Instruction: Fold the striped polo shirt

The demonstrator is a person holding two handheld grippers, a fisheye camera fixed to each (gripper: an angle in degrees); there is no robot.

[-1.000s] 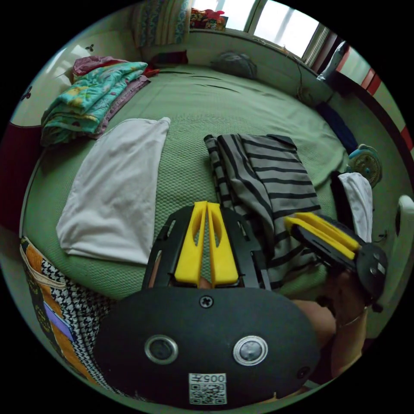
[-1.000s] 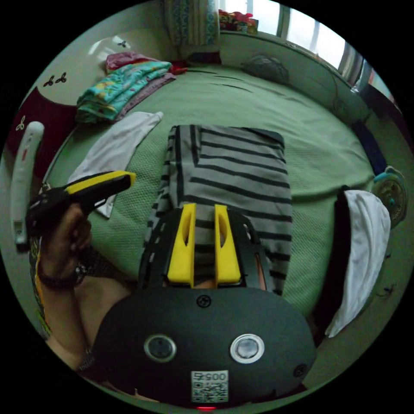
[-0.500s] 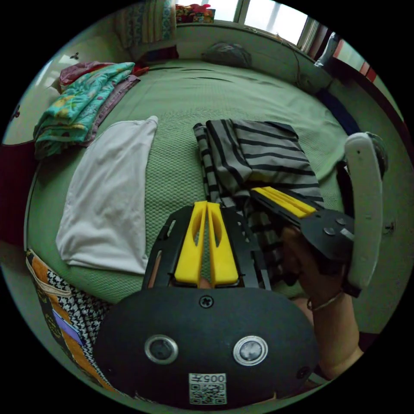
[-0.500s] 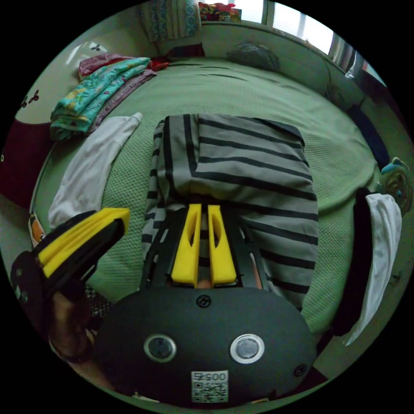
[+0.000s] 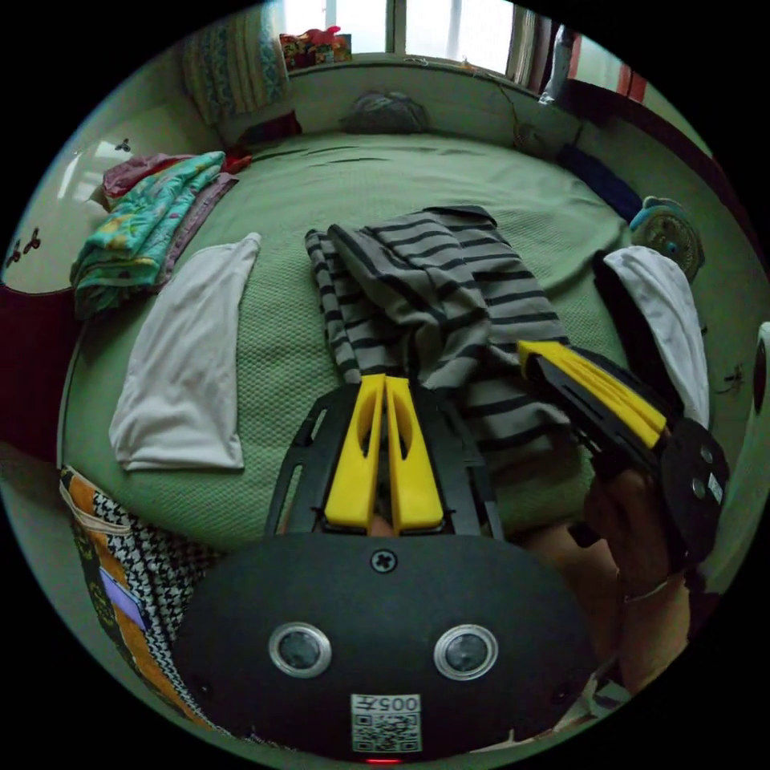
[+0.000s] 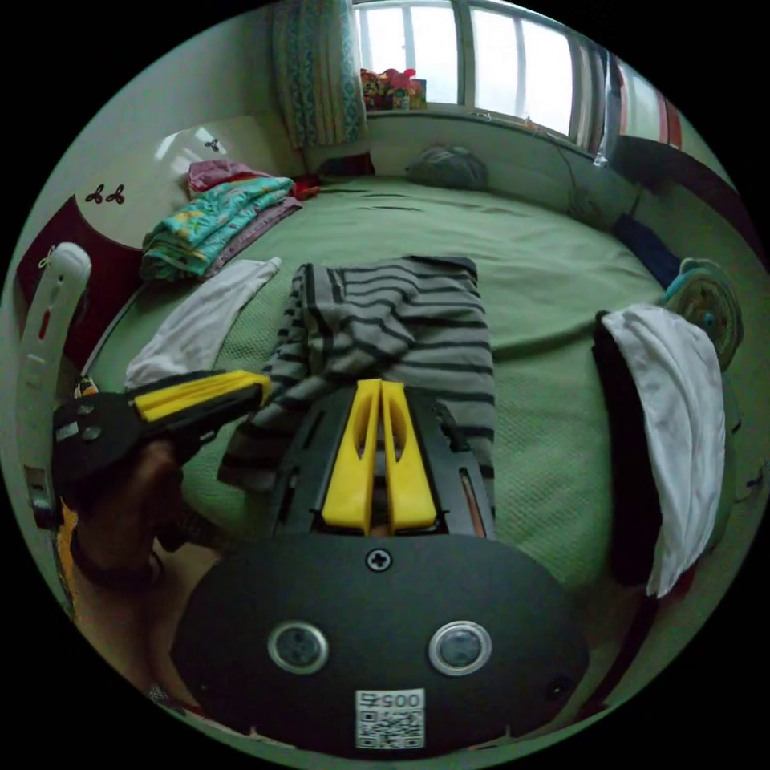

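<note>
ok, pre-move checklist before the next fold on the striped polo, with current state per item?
1. Striped polo shirt lies flat: not ok, near edge bunched.
2. Right gripper jaws closed: ok; whether they pinch cloth, cannot tell.
3. Left gripper jaws closed: ok; holding cloth, cannot tell.
4. White garment apart from the polo: ok.
5. Bare green bed cover beyond the polo: ok.

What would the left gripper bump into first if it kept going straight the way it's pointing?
Most likely the striped polo shirt: the left gripper has its tips at the shirt's near edge on the green bed, though depth is unclear.
</note>
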